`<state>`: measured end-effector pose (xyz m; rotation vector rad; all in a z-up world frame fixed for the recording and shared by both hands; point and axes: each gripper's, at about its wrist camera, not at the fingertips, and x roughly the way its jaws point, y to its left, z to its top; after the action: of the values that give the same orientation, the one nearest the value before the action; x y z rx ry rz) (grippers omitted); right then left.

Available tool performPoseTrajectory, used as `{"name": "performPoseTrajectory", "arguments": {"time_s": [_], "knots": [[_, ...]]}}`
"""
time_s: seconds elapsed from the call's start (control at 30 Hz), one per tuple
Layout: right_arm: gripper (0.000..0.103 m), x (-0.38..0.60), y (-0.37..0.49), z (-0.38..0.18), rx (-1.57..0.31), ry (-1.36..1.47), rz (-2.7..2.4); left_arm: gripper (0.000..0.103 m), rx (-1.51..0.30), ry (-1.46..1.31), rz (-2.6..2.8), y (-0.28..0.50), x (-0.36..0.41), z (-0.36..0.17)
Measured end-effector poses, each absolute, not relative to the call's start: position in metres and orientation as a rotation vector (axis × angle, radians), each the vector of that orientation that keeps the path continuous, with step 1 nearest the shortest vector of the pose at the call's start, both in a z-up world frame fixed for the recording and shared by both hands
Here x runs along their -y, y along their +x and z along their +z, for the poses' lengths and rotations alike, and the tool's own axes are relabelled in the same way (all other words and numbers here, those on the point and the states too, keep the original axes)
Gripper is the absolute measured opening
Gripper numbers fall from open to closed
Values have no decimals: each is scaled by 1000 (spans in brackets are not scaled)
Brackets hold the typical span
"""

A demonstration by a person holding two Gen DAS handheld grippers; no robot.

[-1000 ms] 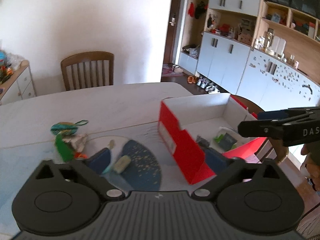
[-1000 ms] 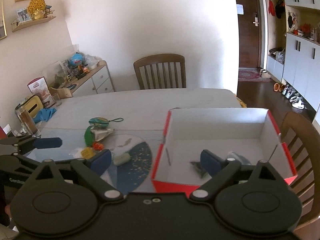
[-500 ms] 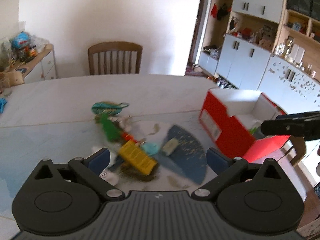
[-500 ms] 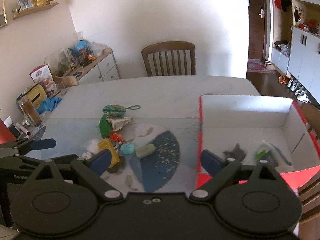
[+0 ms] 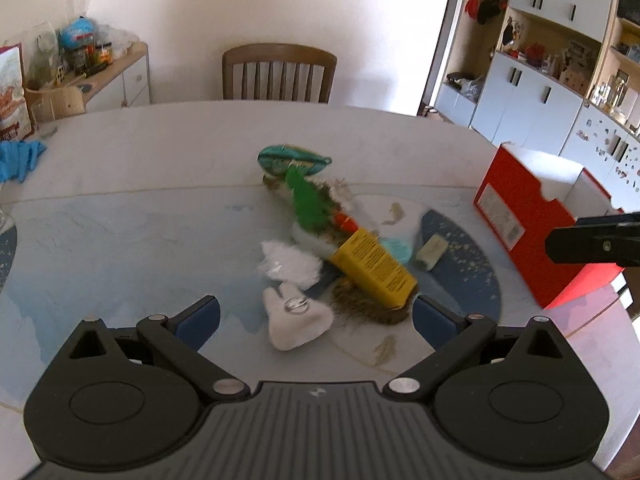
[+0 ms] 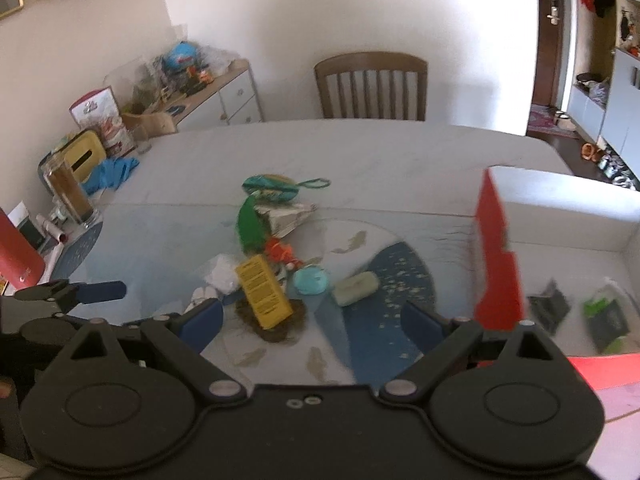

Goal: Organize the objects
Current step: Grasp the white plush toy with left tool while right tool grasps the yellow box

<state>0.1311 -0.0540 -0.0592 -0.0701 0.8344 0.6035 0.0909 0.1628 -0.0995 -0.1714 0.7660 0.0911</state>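
A pile of small objects lies mid-table: a yellow box (image 5: 373, 267) (image 6: 263, 291) on a brown tuft, a green piece (image 5: 306, 200), a teal pouch (image 5: 290, 159) (image 6: 271, 186), a teal disc (image 6: 310, 280), a pale soap bar (image 5: 431, 249) (image 6: 355, 288), and a white pad with a ring (image 5: 295, 316). A red box (image 5: 528, 236) (image 6: 497, 256) with a white inside stands at the right and holds dark and green packets (image 6: 604, 316). My left gripper (image 5: 316, 318) is open and empty just before the white pad. My right gripper (image 6: 312, 318) is open and empty between pile and box.
A wooden chair (image 5: 279, 73) stands at the table's far side. A blue cloth (image 5: 18, 158), a glass jar (image 6: 68, 188) and clutter lie at the left edge. A sideboard (image 6: 208, 92) is at the back left, cabinets (image 5: 532, 100) at the right.
Both grippers have swung left, away from the red box and toward the pile. The pile now sits centered before the left gripper. Both stay open and empty.
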Motion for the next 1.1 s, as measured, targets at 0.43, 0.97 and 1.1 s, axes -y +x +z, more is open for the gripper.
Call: {"name": "performPoseTrajectory", "arguments": {"time_s": [0.43, 0.97, 1.1], "knots": [[89, 4, 156, -95, -906, -173, 619, 103, -801, -107, 64, 108, -169, -145], [74, -40, 189, -132, -1006, -259, 638, 102, -820, -74, 61, 129, -163, -160], [67, -52, 187, -134, -1008, -289, 666, 101, -818, -67, 72, 130, -162, -161]]}}
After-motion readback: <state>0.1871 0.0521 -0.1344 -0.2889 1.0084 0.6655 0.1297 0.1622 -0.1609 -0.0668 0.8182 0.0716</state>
